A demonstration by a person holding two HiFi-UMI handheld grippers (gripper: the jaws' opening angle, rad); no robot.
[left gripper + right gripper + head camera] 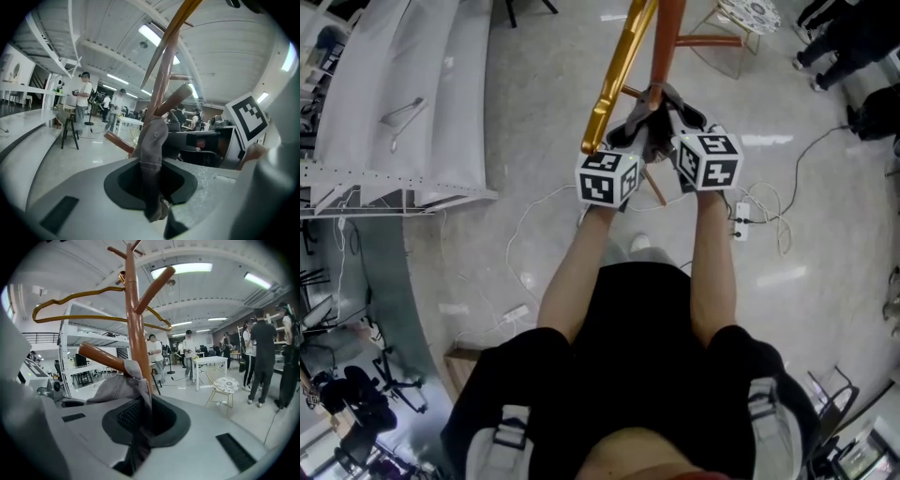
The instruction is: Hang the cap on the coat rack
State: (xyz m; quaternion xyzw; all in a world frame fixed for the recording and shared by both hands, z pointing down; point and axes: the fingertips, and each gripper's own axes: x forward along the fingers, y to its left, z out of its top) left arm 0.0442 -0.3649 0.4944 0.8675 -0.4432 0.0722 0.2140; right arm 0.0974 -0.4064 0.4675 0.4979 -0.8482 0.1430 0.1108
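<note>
The grey cap (pixel 654 101) is up against the orange-brown pole of the coat rack (pixel 666 42), held between both grippers. My left gripper (pixel 630 133) is shut on a fold of the cap (pixel 152 154), with the pole (pixel 161 79) and a brown peg (pixel 172 99) just behind it. My right gripper (pixel 673 118) is shut on the cap's other side (pixel 119 385). There the cloth drapes over the base of a low peg (pixel 101 357) where it meets the pole (pixel 135 319). A golden clothes hanger (pixel 614 80) hangs from the rack, and its wire (pixel 70 301) shows in the right gripper view.
White shelving (pixel 403 103) runs along the left. Cables and a power strip (pixel 741 225) lie on the floor to the right. A chair with a patterned seat (pixel 225 385) stands beyond the rack. Several people (pixel 262 357) stand in the room.
</note>
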